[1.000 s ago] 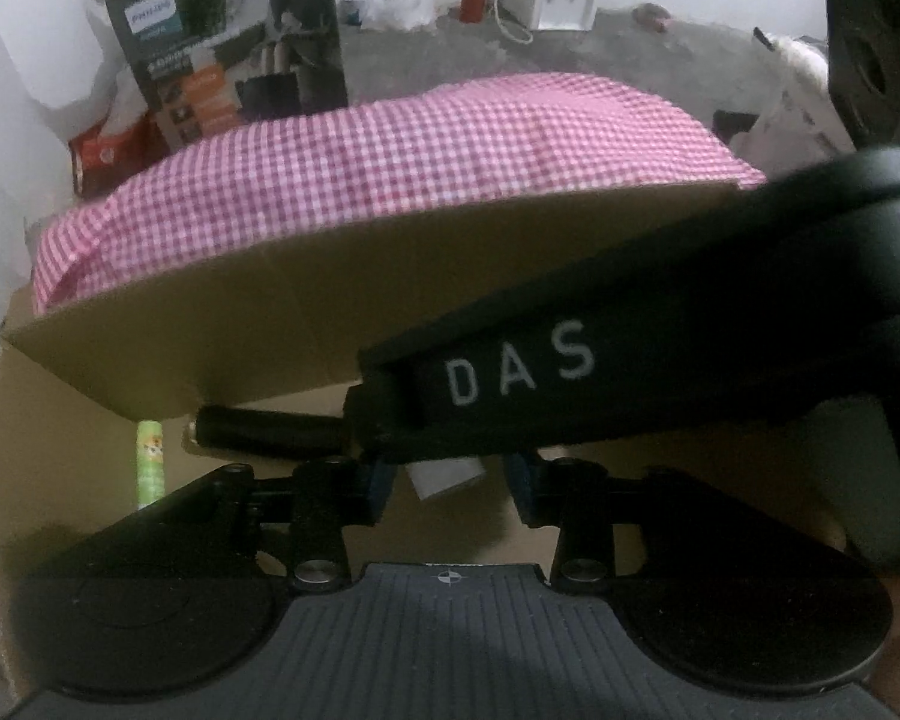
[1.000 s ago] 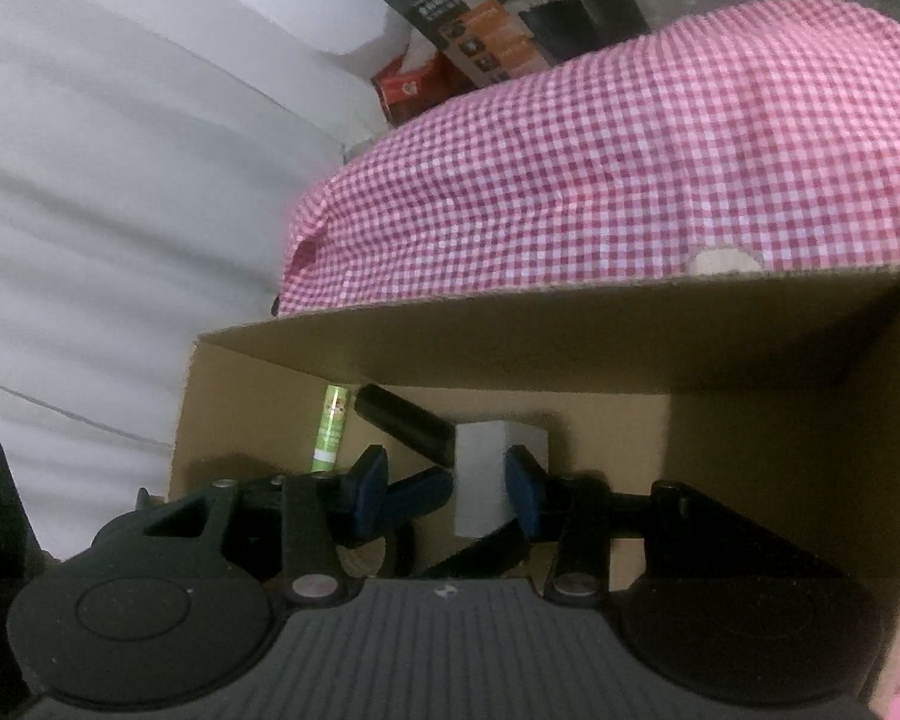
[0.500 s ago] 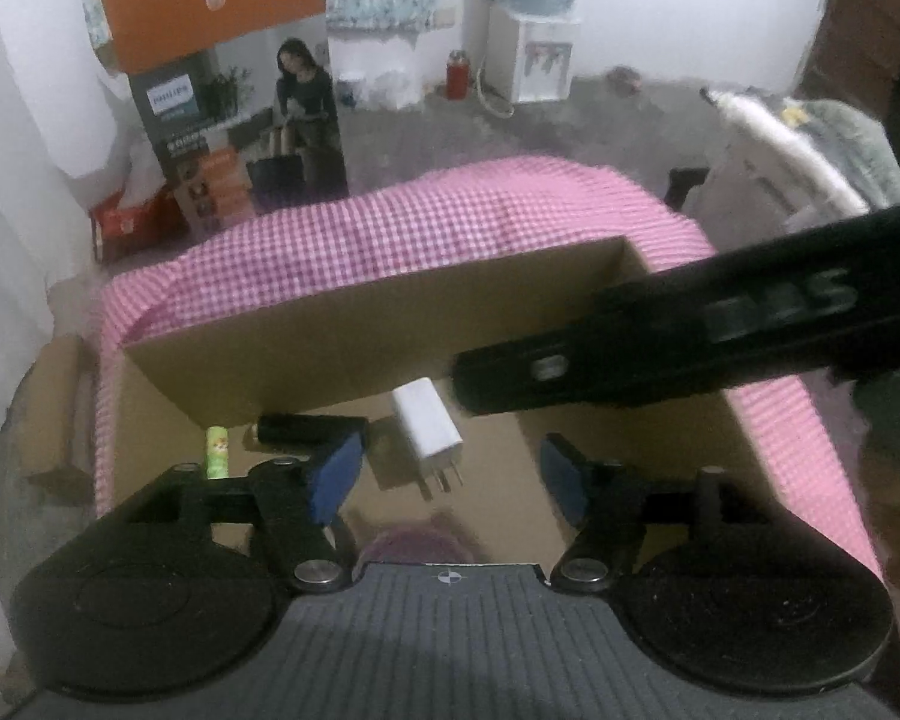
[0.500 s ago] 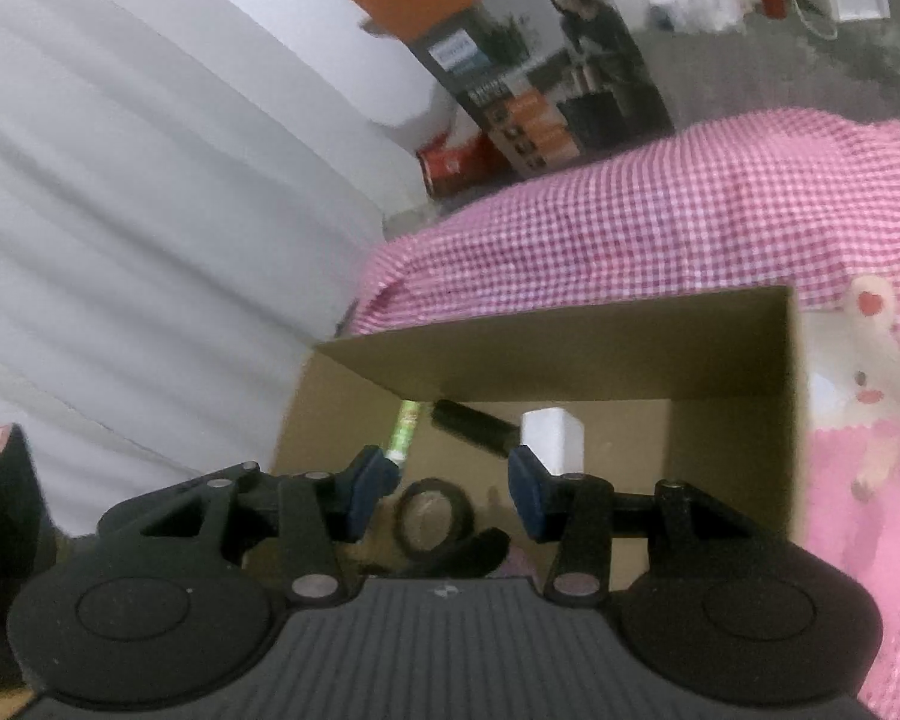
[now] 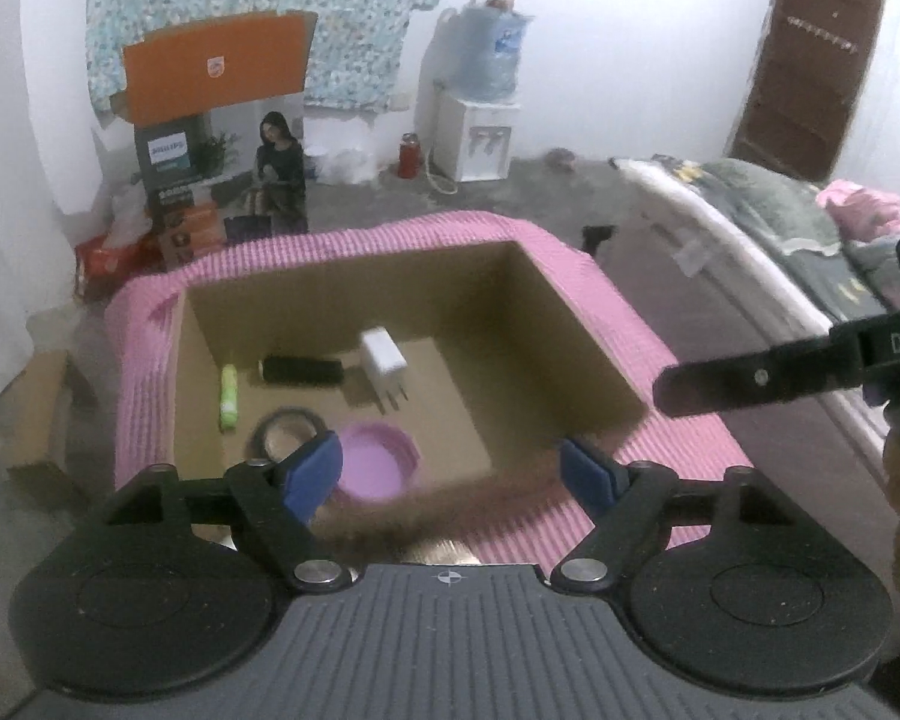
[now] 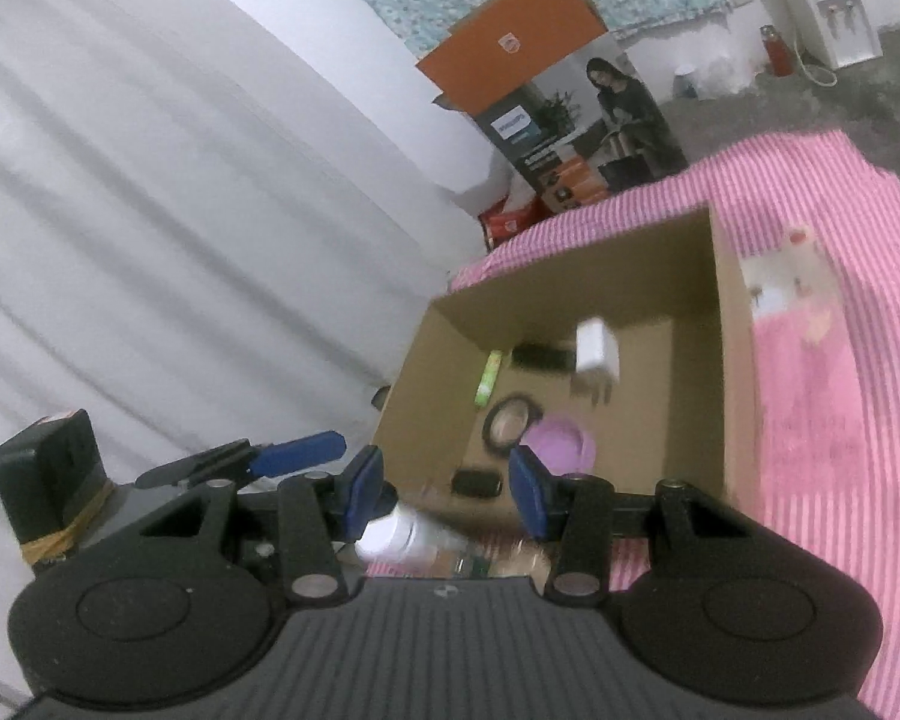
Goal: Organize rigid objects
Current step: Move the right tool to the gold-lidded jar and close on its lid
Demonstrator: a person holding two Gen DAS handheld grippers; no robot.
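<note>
Concrete floor point(image 5: 570, 192) and white walls all round, with a Philips carton point(image 5: 222, 180) standing at the back left and a water dispenser point(image 5: 477, 138) further right. Closer in, my tabletop point(image 5: 648, 348) wears a pink checked cloth, and the open cardboard box point(image 5: 546, 312) sits on it.

Inside the box, going left to right: a small green tube point(image 5: 229, 397) lying near the left wall, a black cylinder point(image 5: 302, 369) just beside it, then a white charger plug point(image 5: 384, 363) with its prongs facing me. Nearer my side there's a black tape ring point(image 5: 287, 427) and a purple lid point(image 5: 378, 461) just beside each other. From the right wrist view I can also spot a small black block point(image 6: 477, 483) near the box's front wall; can't tell what it is.

My left tool point(image 5: 450, 468) hangs above the box's near edge, jaws spread wide and just been opening, nothing between them. My right tool point(image 6: 444, 489) sits over the front left corner of the box, jaws partly apart with nothing gripped. There's a white bottle-ish thing point(image 6: 399, 537) just below its left finger, too blurry to name. Off to the right in the left view, a bed point(image 5: 780, 222) with a grey blanket runs along the wall.
</note>
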